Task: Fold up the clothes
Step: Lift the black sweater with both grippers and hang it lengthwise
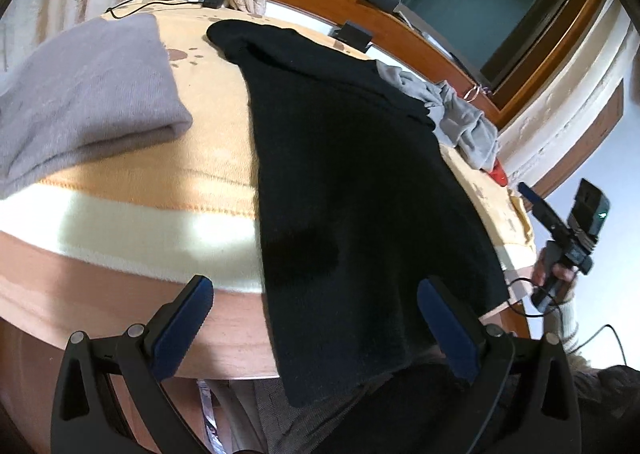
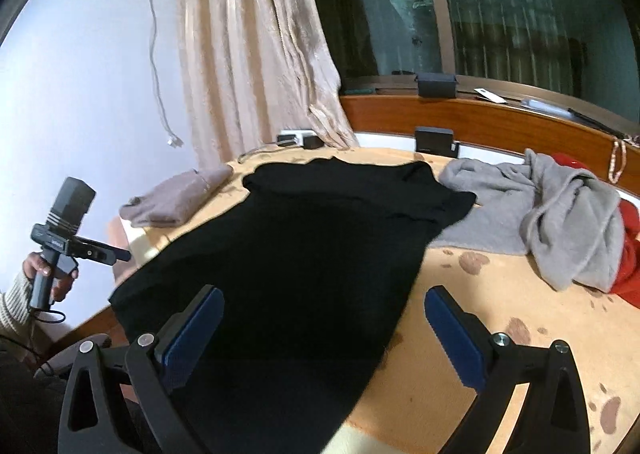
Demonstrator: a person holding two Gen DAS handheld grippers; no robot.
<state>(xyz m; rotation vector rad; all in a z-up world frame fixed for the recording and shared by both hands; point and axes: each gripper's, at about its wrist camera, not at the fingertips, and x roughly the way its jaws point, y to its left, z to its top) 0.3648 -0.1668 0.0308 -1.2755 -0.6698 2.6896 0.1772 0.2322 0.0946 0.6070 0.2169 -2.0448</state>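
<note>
While both grippers hang spread wide at the near edge, nothing sits between their blue pads. At the left, a folded mauve-grey garment [image 1: 88,94] lies on the orange blanket [image 1: 208,158]. Beside it the left gripper [image 1: 316,330] faces the black sweater [image 1: 340,158], spread flat with its hem drooping over the table edge. Further right, the right gripper [image 2: 324,338] hovers over that sweater, and a crumpled grey hoodie [image 2: 560,222] lies atop a red garment [image 2: 628,254].
</note>
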